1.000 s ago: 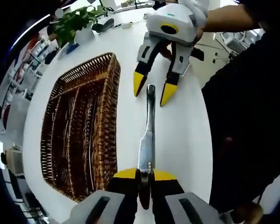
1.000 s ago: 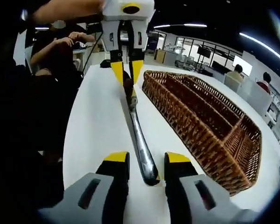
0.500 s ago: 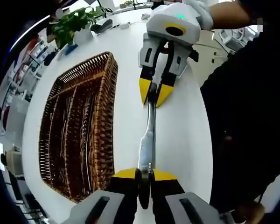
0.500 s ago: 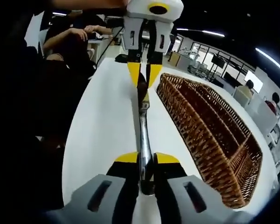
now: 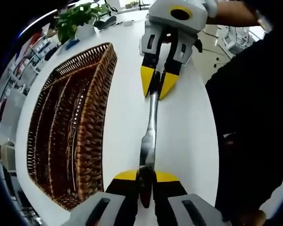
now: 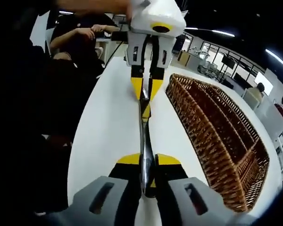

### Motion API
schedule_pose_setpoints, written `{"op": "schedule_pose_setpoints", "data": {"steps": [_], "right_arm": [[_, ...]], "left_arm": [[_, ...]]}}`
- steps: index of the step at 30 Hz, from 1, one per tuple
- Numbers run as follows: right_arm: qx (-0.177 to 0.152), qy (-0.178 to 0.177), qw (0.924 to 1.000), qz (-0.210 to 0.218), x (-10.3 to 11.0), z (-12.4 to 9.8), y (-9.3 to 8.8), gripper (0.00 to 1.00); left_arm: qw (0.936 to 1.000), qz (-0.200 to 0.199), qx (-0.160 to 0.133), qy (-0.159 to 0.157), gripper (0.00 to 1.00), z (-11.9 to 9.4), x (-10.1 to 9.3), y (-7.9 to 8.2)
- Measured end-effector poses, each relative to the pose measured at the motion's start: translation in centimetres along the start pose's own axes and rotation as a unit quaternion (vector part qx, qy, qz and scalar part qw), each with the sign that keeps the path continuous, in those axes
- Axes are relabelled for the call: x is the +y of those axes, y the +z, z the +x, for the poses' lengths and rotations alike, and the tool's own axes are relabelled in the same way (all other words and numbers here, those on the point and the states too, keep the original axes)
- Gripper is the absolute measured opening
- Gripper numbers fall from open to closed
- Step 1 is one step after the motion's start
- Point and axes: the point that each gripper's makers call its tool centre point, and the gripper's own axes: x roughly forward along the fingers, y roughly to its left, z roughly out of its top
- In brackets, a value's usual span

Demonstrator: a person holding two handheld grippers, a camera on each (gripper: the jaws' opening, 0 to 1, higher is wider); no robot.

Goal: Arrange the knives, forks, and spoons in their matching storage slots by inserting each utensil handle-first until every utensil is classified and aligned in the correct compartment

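A long silver utensil (image 5: pixel 151 127), a knife by its look, is held at both ends over the white table (image 5: pixel 188 122). My left gripper (image 5: pixel 146 176) is shut on its near end in the left gripper view. My right gripper (image 5: pixel 155 87) comes in from the top and is shut on the far end. In the right gripper view the same utensil (image 6: pixel 145 127) runs from my right gripper (image 6: pixel 147 160) up to my left gripper (image 6: pixel 145 89). The brown wicker storage basket (image 5: pixel 96 141) with long slots lies beside the utensil, nothing visible in it, and it sits right of the utensil as the basket (image 6: pixel 212 132) in the right gripper view.
A potted green plant (image 5: pixel 78 21) stands at the table's far end beyond the basket. A person in dark clothes (image 5: pixel 254 117) stands close along the table's edge. Seated people (image 6: pixel 75 37) and office furniture show behind.
One second ago my right gripper stood open around the utensil's end; it has since shut on it. The left gripper has kept its hold, and both views have shifted slightly.
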Motion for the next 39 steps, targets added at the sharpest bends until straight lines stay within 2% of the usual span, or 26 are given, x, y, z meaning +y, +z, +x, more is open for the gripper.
{"op": "schedule_pose_setpoints", "data": {"steps": [6,11,12,15,18,20,22,25,27,29,31,32,39], "right_arm": [[0.006,0.025,0.9985,0.049,0.8,0.1,0.1,0.07],[0.002,0.046,0.9937,0.102,0.7,0.1,-0.2,0.06],[0.002,0.046,0.9942,0.097,0.6,0.0,-0.3,0.06],[-0.004,0.056,0.9909,0.123,0.5,-0.2,-0.3,0.05],[-0.010,0.056,0.9902,0.127,0.3,-0.4,-0.2,0.04],[-0.014,0.057,0.9907,0.123,0.2,-0.6,0.0,0.00],[-0.010,0.057,0.9914,0.118,0.6,-0.5,-0.1,0.01],[-0.006,0.021,0.9982,0.055,-0.5,-0.5,-0.3,0.02],[-0.011,0.025,0.9977,0.061,-0.1,-0.5,-0.4,0.02],[-0.016,0.022,0.9985,0.047,-0.1,-0.5,-0.4,0.03],[-0.003,0.015,0.9996,0.024,-0.1,-0.3,-0.8,0.03],[-0.008,0.014,0.9997,0.017,-0.1,-0.5,-0.5,0.02],[0.001,0.017,0.9998,0.009,-0.3,-0.2,-0.4,0.02]], "left_arm": [[0.9999,0.007,-0.008,0.001,0.10,0.5,-0.4,-0.2],[0.9998,0.015,-0.015,0.006,0.10,0.5,-0.2,-0.1],[0.9997,0.016,-0.015,0.006,0.10,0.5,-0.1,0.0],[0.9990,0.038,-0.020,0.013,0.12,0.5,-0.3,0.3],[0.9979,0.053,-0.032,0.018,0.12,0.8,-0.5,1.1],[0.9962,0.069,-0.038,0.036,0.11,0.9,0.2,1.4],[0.9955,0.074,-0.024,0.054,0.02,1.1,0.8,1.0],[0.9968,0.059,-0.038,0.038,0.00,1.0,0.7,1.2],[0.9968,0.057,-0.044,0.035,0.00,1.0,0.7,1.2],[0.9967,0.058,-0.046,0.032,0.00,0.9,0.4,1.2],[0.9963,0.060,-0.052,0.033,0.00,0.6,0.3,1.4],[0.9962,0.061,-0.052,0.035,0.00,0.5,0.4,1.4],[0.9937,0.080,-0.062,0.048,0.00,-0.6,0.4,1.8]]}}
